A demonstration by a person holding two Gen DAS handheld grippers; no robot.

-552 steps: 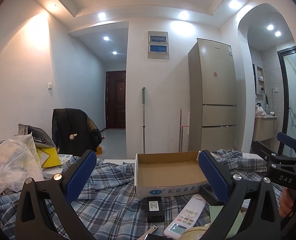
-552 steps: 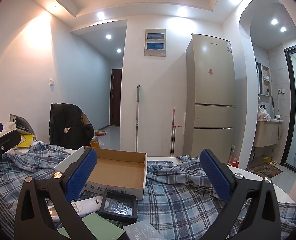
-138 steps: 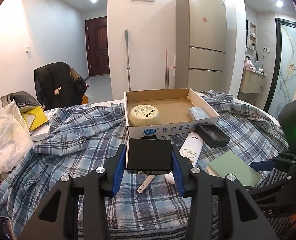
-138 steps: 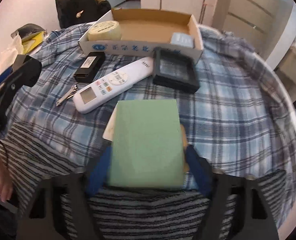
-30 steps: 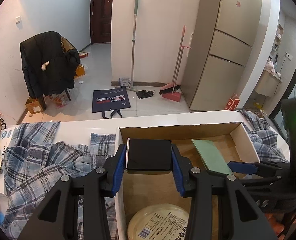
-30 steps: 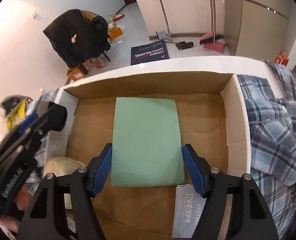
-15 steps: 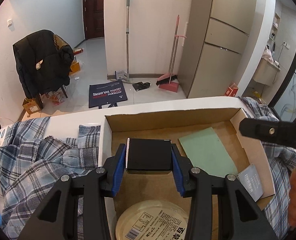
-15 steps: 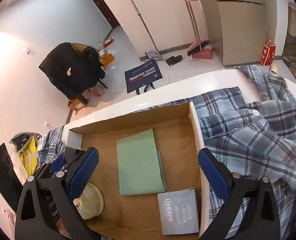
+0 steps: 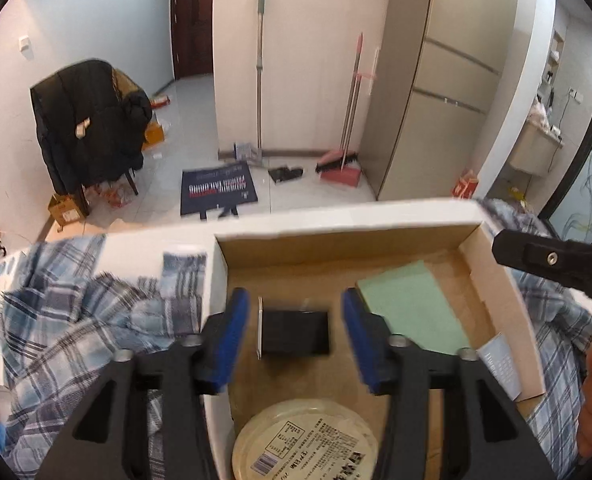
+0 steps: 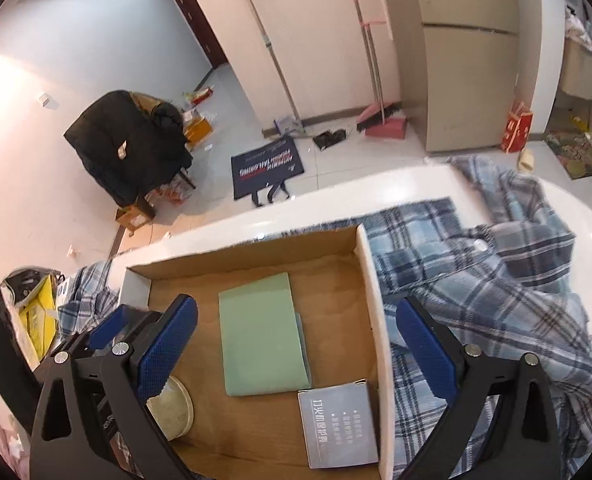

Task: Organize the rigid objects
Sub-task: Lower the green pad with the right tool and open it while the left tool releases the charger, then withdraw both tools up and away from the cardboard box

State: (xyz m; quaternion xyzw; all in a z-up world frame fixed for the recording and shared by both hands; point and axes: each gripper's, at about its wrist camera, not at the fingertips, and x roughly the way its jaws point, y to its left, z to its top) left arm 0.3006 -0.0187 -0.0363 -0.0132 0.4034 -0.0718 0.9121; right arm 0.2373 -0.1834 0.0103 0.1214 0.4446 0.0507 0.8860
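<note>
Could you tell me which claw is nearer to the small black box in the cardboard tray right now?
Left. The left claw is open around the black box, one finger on either side. The right claw is open over the green notebook, off to the box's right.

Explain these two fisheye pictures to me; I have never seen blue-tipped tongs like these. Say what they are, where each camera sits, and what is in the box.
No robot here: a person holds two hand grippers, each with a camera looking along its fingers. One picture is from the left gripper, the other from the right gripper. Both are open and hold nothing. Below them a cardboard box sits on a plaid cloth. In it lie a black box, between the left fingers but not clamped, a green pad, a grey card and a round lidded tub.
</note>
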